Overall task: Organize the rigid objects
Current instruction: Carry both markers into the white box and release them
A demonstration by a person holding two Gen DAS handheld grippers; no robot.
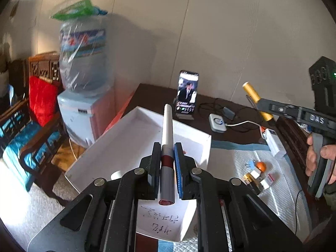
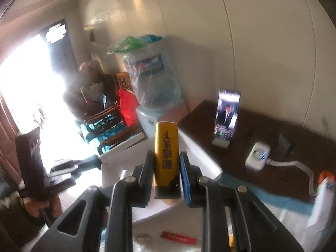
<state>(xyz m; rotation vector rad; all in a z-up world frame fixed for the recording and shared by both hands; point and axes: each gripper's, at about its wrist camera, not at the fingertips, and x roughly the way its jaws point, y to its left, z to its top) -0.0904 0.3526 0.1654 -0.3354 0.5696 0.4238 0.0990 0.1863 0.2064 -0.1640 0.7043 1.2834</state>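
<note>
My left gripper [image 1: 167,147] is shut on a long white and silver pen with a dark red band [image 1: 167,138], held above an open white box [image 1: 126,138]. My right gripper [image 2: 167,157] is shut on a yellow lighter with black print [image 2: 166,153], held in the air over the box's corner [image 2: 201,153]. In the left wrist view the right gripper [image 1: 259,104] shows at the right with the yellow lighter [image 1: 253,94] in it. Small items [image 1: 259,173], an orange one among them, lie on the white mat [image 1: 237,159].
A phone on a stand [image 1: 187,93] and a white charger with cable [image 1: 217,122] sit on the dark table at the back. A water dispenser [image 1: 84,84] and a wooden bench with a red cushion [image 1: 41,103] stand to the left. A red lighter [image 2: 178,239] lies on the mat.
</note>
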